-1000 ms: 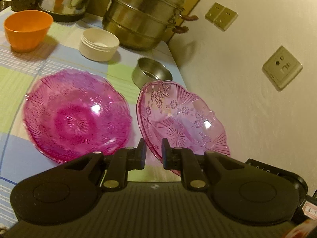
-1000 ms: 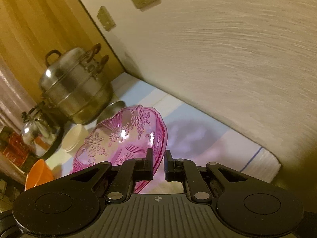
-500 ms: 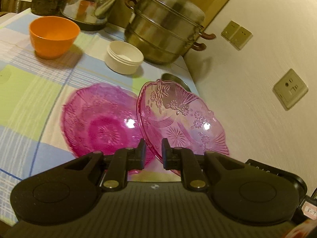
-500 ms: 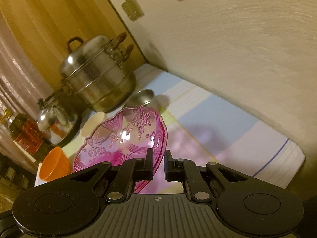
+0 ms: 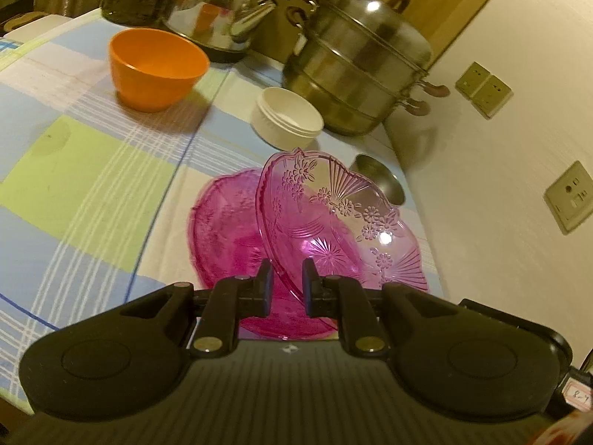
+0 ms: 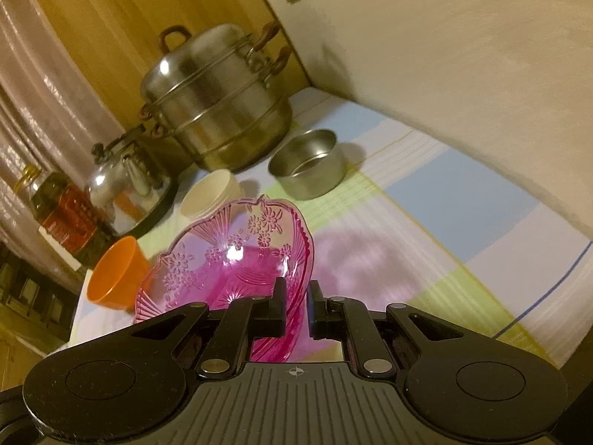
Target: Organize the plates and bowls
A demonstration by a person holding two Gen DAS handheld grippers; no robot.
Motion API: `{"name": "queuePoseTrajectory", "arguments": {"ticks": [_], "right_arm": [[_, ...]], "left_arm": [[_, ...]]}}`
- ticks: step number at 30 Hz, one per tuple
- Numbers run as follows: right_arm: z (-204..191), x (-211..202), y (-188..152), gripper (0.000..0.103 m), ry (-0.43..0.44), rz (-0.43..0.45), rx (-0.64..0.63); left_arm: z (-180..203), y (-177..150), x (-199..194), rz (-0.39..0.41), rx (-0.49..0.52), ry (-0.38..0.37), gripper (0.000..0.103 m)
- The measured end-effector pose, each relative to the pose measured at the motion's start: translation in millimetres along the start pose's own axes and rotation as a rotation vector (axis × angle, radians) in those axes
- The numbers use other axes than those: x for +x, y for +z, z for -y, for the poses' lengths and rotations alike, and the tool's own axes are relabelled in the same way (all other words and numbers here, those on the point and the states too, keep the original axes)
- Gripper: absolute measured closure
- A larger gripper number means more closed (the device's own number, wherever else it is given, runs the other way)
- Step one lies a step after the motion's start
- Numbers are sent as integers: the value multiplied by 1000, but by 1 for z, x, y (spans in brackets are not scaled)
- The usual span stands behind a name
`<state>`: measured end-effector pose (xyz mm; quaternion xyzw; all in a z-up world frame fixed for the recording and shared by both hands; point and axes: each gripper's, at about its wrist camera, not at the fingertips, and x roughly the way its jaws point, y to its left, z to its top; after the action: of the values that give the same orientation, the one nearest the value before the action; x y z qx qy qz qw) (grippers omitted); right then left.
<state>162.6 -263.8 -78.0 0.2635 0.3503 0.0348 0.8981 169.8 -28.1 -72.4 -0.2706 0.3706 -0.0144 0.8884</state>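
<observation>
Left wrist view: left gripper, jaws clamped on tilted pink glass plate, lower centre; second pink plate beneath. Right gripper likewise clamps its rim.

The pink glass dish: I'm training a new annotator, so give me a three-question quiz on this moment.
1. True or false: both hand-held grippers clamp the lifted pink glass dish.
2. What lies on the cloth under it?
A. a second pink dish
B. a fork
3. Which bowl stands nearest the kettle?

Key: 1 true: left hand-held gripper and right hand-held gripper grip its rim. 2 A. 3 the orange bowl.
</observation>
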Motion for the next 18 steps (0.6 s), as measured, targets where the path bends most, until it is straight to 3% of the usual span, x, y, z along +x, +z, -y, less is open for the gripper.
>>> {"name": "queuePoseTrajectory", "arguments": {"ticks": [18], "right_arm": [[-13, 37, -7, 92, -3, -86, -63]], "left_arm": [[-26, 3, 19, -28, -43, 50, 89]]}}
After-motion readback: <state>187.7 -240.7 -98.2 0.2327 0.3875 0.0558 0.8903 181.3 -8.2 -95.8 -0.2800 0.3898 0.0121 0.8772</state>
